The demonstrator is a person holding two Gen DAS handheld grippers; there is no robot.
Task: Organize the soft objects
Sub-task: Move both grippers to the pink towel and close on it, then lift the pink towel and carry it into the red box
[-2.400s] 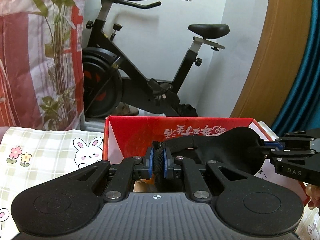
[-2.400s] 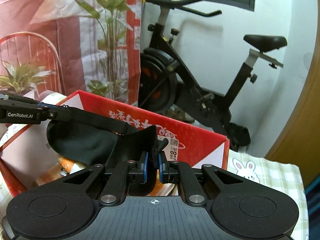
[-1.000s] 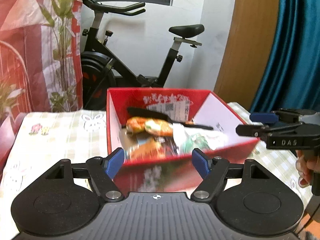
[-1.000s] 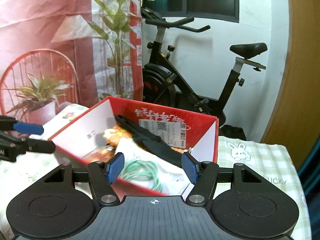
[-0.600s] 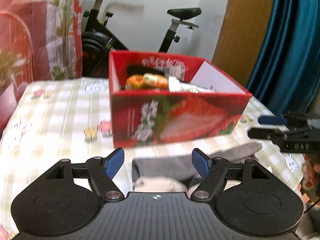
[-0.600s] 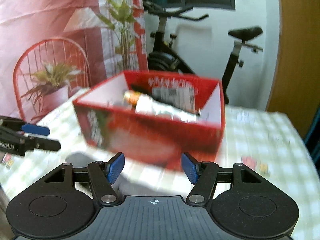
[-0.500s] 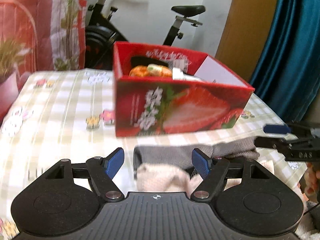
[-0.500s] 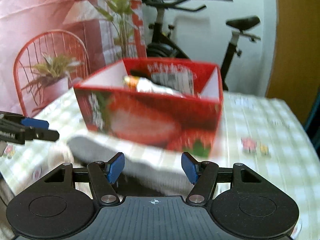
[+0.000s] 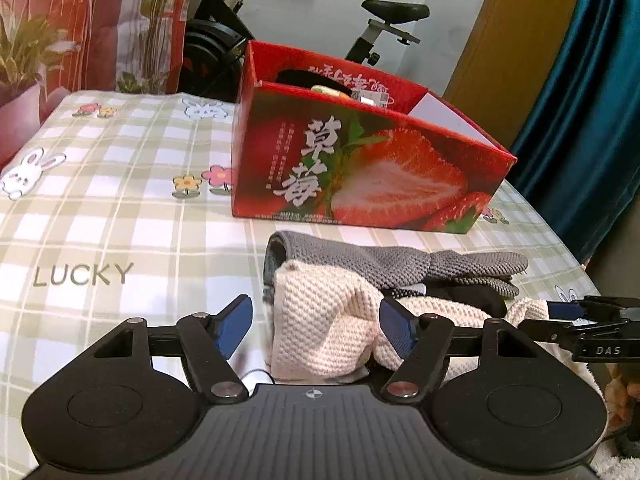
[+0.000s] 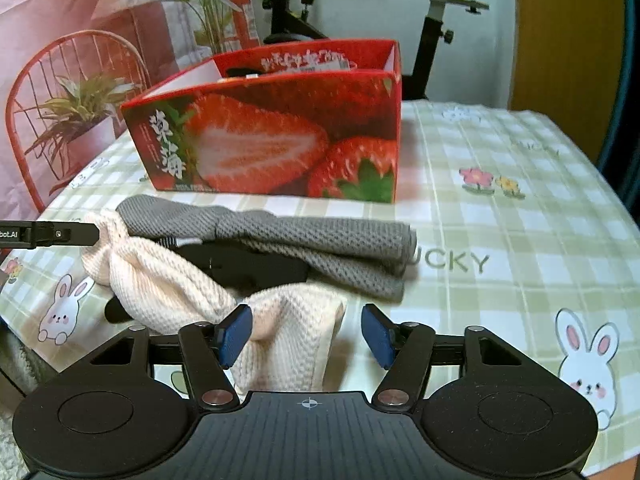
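I have the left gripper (image 9: 316,322) low over the near edge of the table (image 9: 100,208), its jaws wide apart with nothing between the pads; the folded end of the cream knit (image 9: 320,320) sits right in the gap. In the middle, the pile lies just in front of the red box (image 9: 360,168): cream knit nearest me, a grey knit (image 9: 384,260) behind it along the box's front wall, and something black (image 10: 248,264) between the two. The box stands toward the far edge and already holds a few things I can't make out well. On the right, my right gripper (image 10: 308,334) is also spread and empty, with the other end of the cream knit (image 10: 288,332) between its pads.

I judge I'm at the pick-up step for the cream knit. Next I need to close both grippers on its ends without catching the black piece, then lift it clear.
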